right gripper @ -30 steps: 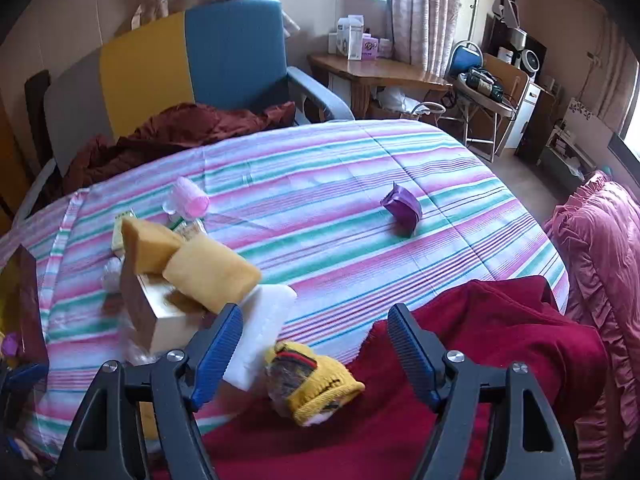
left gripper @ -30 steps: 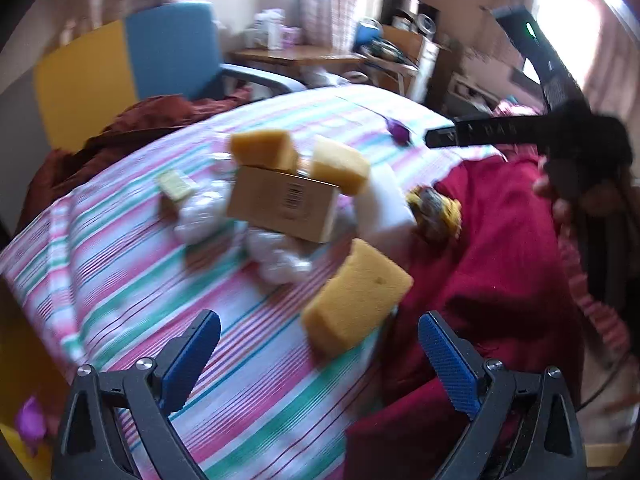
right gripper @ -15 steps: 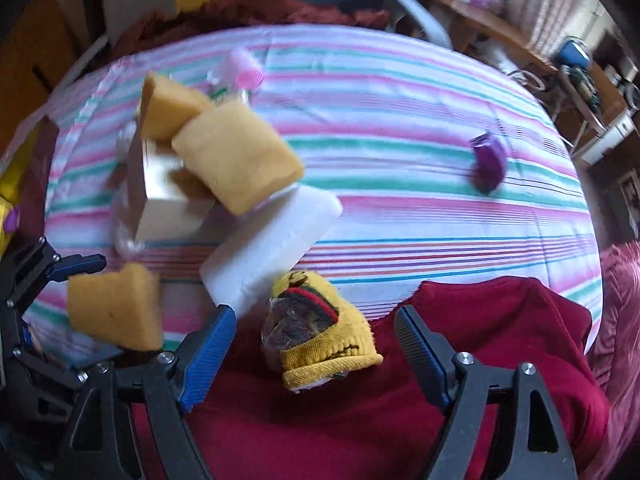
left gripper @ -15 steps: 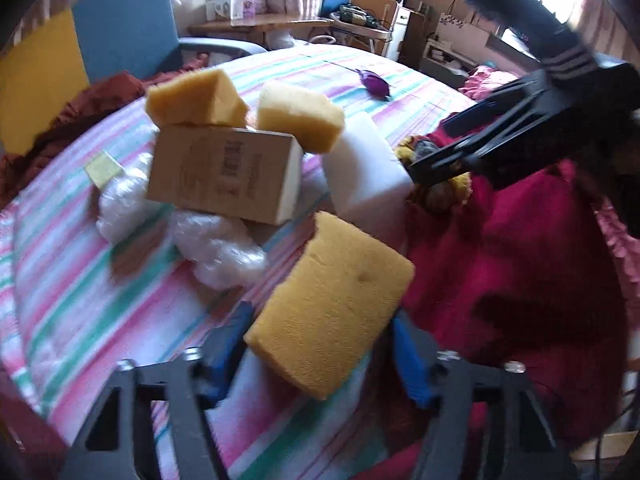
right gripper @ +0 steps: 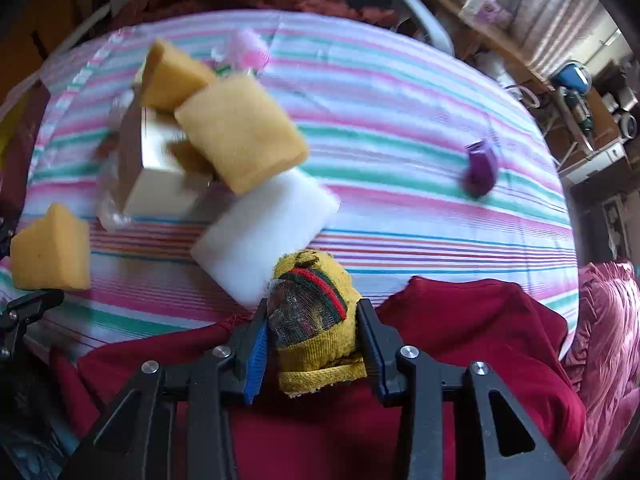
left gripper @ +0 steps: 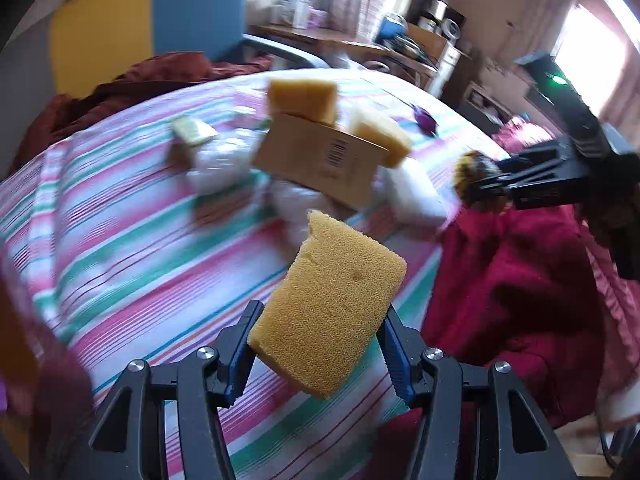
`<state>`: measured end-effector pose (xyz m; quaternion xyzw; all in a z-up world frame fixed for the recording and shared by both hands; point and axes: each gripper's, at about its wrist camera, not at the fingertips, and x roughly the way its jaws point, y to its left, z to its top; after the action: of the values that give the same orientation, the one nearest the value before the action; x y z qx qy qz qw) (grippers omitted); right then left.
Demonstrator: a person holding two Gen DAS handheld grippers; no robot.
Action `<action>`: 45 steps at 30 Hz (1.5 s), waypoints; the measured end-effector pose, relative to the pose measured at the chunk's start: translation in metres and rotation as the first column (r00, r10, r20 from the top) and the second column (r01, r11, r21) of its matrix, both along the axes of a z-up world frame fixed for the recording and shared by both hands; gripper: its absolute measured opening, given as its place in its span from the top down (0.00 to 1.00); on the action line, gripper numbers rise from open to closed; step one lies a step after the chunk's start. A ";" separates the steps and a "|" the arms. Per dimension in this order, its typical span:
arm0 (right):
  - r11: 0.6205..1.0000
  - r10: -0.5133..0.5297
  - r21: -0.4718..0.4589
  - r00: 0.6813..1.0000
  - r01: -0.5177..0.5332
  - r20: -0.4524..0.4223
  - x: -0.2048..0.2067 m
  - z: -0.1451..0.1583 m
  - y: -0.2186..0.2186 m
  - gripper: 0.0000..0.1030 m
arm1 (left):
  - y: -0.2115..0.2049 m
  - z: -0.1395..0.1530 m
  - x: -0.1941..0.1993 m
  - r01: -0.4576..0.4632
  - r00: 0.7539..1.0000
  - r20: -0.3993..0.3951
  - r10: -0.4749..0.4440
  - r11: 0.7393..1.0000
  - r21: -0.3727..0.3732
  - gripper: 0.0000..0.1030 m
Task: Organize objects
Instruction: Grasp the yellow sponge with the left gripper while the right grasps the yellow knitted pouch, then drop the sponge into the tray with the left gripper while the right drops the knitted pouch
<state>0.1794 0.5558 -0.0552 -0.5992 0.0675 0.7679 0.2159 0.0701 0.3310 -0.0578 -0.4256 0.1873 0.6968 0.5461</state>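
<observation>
My left gripper (left gripper: 320, 344) is shut on a yellow sponge (left gripper: 332, 312) and holds it above the striped bedcover (left gripper: 140, 248); the sponge also shows in the right wrist view (right gripper: 50, 254). My right gripper (right gripper: 312, 340) is shut on a yellow knitted sock (right gripper: 316, 316) with a red and green band, at the edge of the red blanket (right gripper: 460, 360). A cardboard box (left gripper: 320, 160) lies beyond, with two more yellow sponges (left gripper: 302, 96) (left gripper: 380, 136) on it. A white foam block (right gripper: 264, 236) lies beside it.
A purple object (right gripper: 480, 168) lies alone on the far right of the cover. Clear plastic wrap (left gripper: 220, 164) and a small pale green block (left gripper: 192, 130) lie left of the box. A pink item (right gripper: 252, 50) sits behind the box. A blue and yellow chair (left gripper: 140, 24) stands beyond.
My left gripper closed on the near yellow sponge and lifted it off the cover. My right gripper moved down over the yellow sock and closed on it.
</observation>
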 end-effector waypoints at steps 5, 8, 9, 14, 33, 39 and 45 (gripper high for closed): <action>0.997 -0.034 0.066 0.989 0.044 -0.143 0.008 0.045 -0.013 0.60 | -0.040 0.015 -0.017 -0.109 0.994 -0.005 0.109 0.993 0.039 0.44; 0.998 -0.009 0.064 0.972 0.024 -0.234 -0.002 0.068 -0.031 0.60 | -0.068 0.025 -0.028 -0.178 0.984 -0.013 0.179 0.982 0.062 0.44; 0.998 0.008 0.058 0.967 0.007 -0.256 -0.008 0.072 -0.038 0.60 | -0.076 0.028 -0.032 -0.202 0.979 -0.014 0.204 0.977 0.071 0.44; 0.987 0.158 0.019 0.926 -0.162 -0.342 -0.058 0.081 -0.096 0.60 | -0.128 0.042 -0.060 -0.358 0.933 0.001 0.361 0.927 0.113 0.44; 0.750 0.525 -0.209 0.757 -0.628 -0.389 -0.219 0.021 -0.342 0.60 | -0.295 0.052 -0.179 -0.729 0.667 -0.087 0.740 0.672 0.129 0.42; 0.685 0.553 -0.302 0.743 -0.663 -0.377 -0.239 -0.008 -0.378 0.52 | -0.309 0.046 -0.190 -0.770 0.624 -0.057 0.779 0.626 0.124 0.29; 0.647 0.585 -0.344 0.732 -0.680 -0.349 -0.228 -0.025 -0.387 0.49 | -0.316 0.026 -0.173 -0.789 0.609 -0.040 0.792 0.610 0.074 0.29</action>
<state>-0.0489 0.1691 -0.0803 -0.5343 0.0505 0.8145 -0.2204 -0.1027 0.0147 -0.0322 -0.4271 -0.0180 0.8846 0.1864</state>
